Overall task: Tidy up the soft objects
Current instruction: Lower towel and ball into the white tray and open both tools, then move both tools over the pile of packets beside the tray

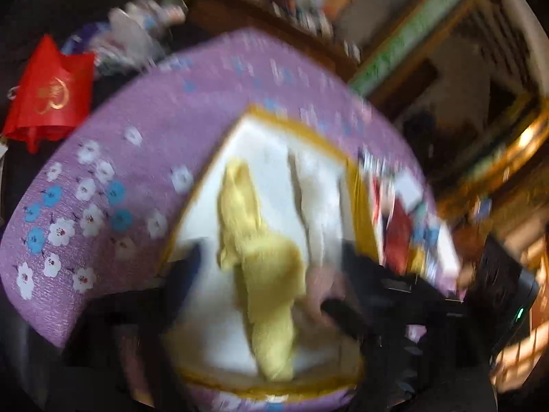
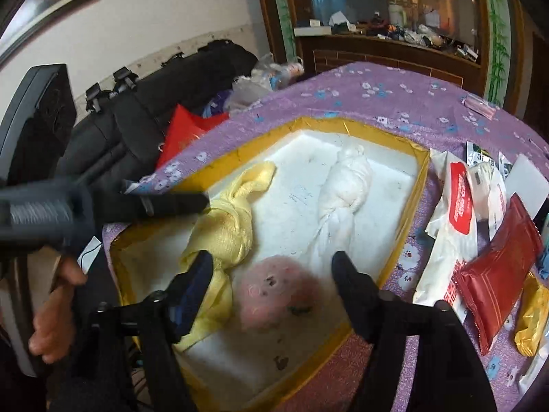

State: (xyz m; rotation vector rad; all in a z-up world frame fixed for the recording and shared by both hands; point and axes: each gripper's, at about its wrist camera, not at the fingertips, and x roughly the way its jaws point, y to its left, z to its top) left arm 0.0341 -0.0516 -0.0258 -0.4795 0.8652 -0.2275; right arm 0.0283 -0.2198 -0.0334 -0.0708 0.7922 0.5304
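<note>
A shallow tray [image 2: 420,185] with a yellow rim and white floor lies on the table. In it lie a crumpled yellow cloth [image 2: 226,230], a knotted white cloth [image 2: 343,189] and a pink fluffy ball [image 2: 274,295]. My right gripper [image 2: 272,264] hangs open just above the pink ball, one finger on each side, not touching it. The left wrist view is blurred: the yellow cloth [image 1: 260,267] lies between the wide-apart fingers of my left gripper [image 1: 267,274], unpressed. The white cloth [image 1: 319,199] and pink ball [image 1: 322,285] sit to its right. From the left, the left gripper's finger [image 2: 171,202] reaches over the tray's edge.
A purple flowered tablecloth [image 2: 377,103] covers the table. Right of the tray lie a red packet [image 2: 494,267], a pack of wipes [image 2: 459,199] and other wrappers. A red bag [image 1: 48,96] and black luggage [image 2: 154,103] sit off the left edge. A hand [image 2: 55,309] holds the left gripper.
</note>
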